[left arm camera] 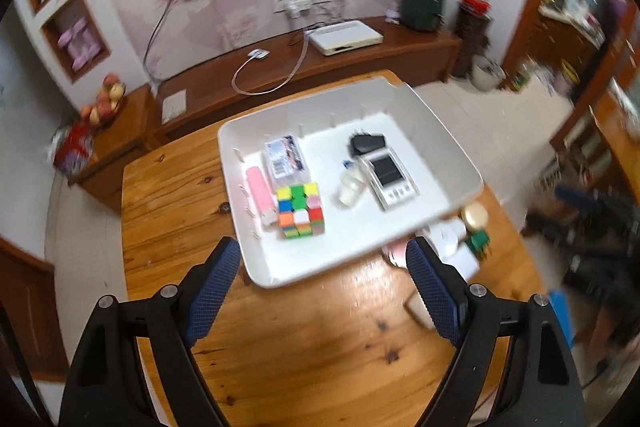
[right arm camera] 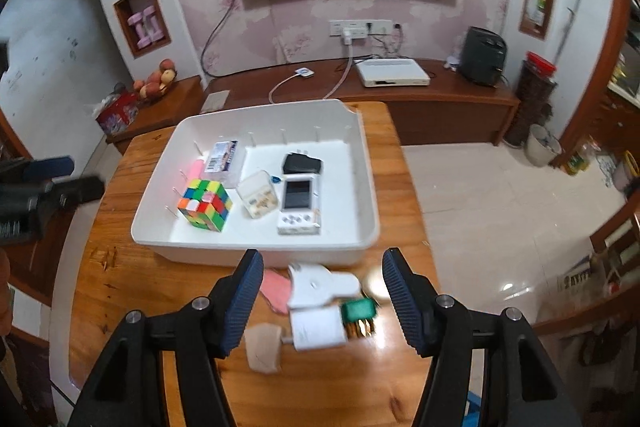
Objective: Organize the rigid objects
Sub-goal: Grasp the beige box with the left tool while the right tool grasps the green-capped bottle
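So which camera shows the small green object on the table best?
The right wrist view: the green object lies unobstructed between the open right tool, beside the white items, with gold prongs visible. In the left wrist view it sits at the white tray's near corner, smaller and blurred.
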Action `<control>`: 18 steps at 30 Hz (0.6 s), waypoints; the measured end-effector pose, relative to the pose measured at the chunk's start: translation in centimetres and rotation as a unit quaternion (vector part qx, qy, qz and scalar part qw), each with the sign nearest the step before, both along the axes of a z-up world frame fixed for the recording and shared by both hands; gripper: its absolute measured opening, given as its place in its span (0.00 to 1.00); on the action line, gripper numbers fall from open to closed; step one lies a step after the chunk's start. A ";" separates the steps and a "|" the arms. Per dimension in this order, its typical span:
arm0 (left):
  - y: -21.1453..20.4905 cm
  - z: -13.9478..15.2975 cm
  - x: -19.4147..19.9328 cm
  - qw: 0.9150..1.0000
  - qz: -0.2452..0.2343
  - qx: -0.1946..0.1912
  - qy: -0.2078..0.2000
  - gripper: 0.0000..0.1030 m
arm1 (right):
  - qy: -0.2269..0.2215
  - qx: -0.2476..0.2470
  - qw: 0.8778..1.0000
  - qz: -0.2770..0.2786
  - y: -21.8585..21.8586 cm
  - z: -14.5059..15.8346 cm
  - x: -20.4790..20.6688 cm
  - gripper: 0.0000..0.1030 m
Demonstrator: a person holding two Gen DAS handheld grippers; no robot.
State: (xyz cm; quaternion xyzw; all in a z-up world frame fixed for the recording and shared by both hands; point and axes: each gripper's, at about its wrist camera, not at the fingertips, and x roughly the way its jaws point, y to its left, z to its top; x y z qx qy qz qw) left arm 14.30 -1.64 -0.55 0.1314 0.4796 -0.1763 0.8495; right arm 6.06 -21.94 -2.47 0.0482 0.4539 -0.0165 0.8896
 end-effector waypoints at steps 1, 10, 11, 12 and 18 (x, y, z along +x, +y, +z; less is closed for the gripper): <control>-0.3 -0.4 -0.9 1.000 -0.017 0.007 -0.003 0.84 | -0.001 0.002 1.000 -0.005 -0.3 -0.1 -0.5 0.61; -3.0 -5.0 -5.9 0.992 -0.115 0.033 0.026 0.84 | 0.011 0.011 0.999 -0.040 -2.0 -2.7 -3.4 0.61; -3.3 -5.7 -6.3 0.991 -0.123 0.036 0.030 0.84 | 0.016 0.015 0.999 -0.043 -2.2 -3.3 -3.4 0.61; -3.4 -6.1 -6.7 0.990 -0.129 0.036 0.032 0.84 | 0.019 0.017 0.999 -0.045 -2.3 -3.7 -3.5 0.61; -5.4 -10.2 -7.9 0.977 -0.197 0.050 0.065 0.84 | 0.037 0.022 0.998 -0.048 -2.7 -6.3 -3.4 0.61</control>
